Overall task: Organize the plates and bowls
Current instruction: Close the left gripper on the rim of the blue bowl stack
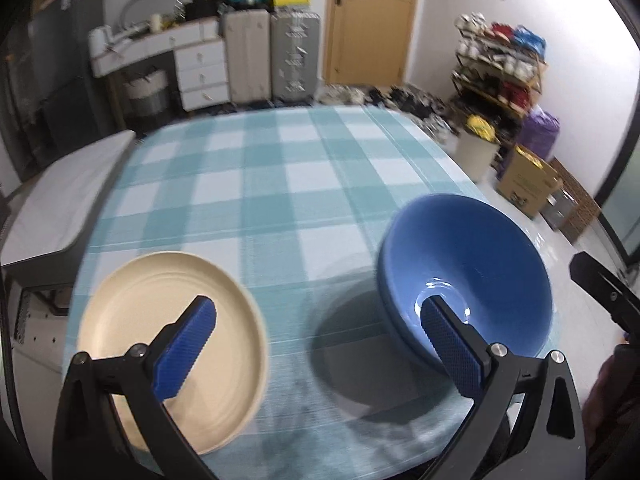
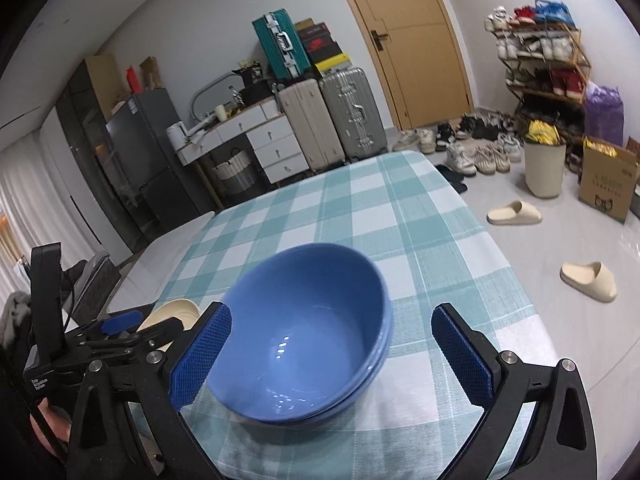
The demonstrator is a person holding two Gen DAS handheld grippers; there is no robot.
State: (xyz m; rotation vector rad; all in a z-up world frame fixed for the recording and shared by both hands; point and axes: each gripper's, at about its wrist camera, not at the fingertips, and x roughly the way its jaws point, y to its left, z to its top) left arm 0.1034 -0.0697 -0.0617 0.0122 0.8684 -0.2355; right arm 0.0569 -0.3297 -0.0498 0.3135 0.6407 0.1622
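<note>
Blue bowls [image 2: 308, 332], two nested one inside the other, are sitting on the checked tablecloth [image 1: 280, 184] near the table's front right corner. Their stacked rims are showing as a double edge in the right wrist view. The cream plate [image 1: 172, 344] is lying flat on the cloth to the left of the bowls, well apart from them, close to the front edge. The left gripper [image 1: 320, 344] is hovering over the gap between plate and bowls, jaws spread wide and holding nothing. The right gripper [image 2: 332, 356] is pointing at the bowls, jaws likewise spread wide on either side of the stack, gripping nothing.
</note>
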